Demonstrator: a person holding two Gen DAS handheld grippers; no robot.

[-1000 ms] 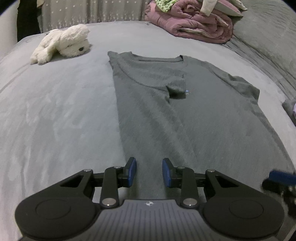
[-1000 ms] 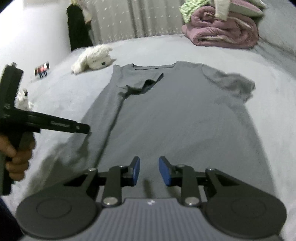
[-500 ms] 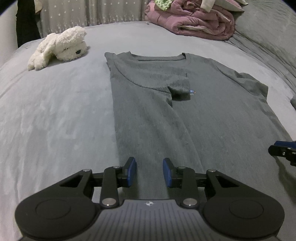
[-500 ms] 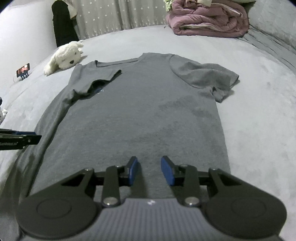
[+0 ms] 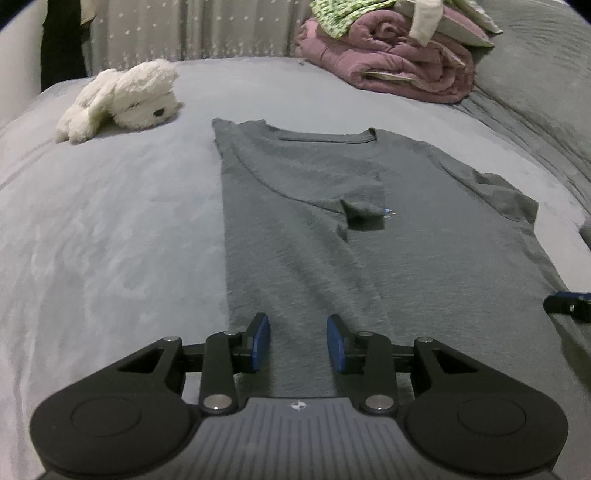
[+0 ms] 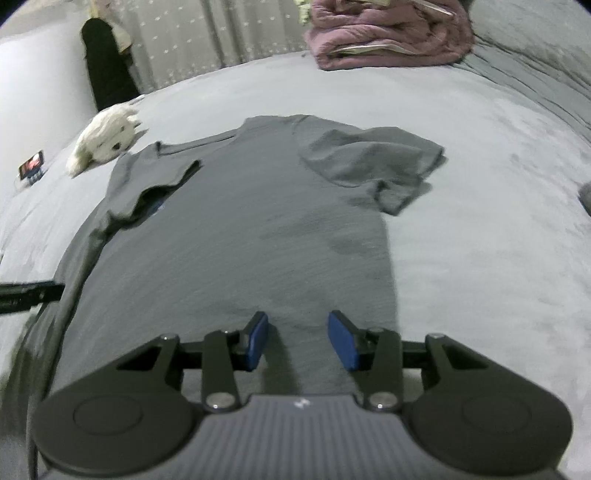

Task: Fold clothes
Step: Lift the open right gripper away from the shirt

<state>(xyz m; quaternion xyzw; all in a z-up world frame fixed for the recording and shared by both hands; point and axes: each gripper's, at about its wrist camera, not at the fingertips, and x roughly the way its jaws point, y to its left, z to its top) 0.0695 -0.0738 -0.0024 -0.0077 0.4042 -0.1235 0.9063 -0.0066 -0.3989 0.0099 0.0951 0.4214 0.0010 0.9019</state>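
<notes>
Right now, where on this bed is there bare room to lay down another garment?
Bare bedspread lies between the plush dog and the grey T-shirt, and again beyond the shirt's spread sleeve in the right view. The far end is crowded with the pink quilt pile.

Bedroom: bed (image 5: 110,258), rolled quilt (image 5: 399,66), curtains (image 5: 184,29).

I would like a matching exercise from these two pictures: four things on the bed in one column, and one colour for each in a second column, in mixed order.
Things:
1. T-shirt
2. plush toy
3. folded blanket
4. pads of the left gripper

Colours:
A. white
B. blue
C. dark grey
D. dusty pink

Right pairs: 1-C, 2-A, 3-D, 4-B
</notes>
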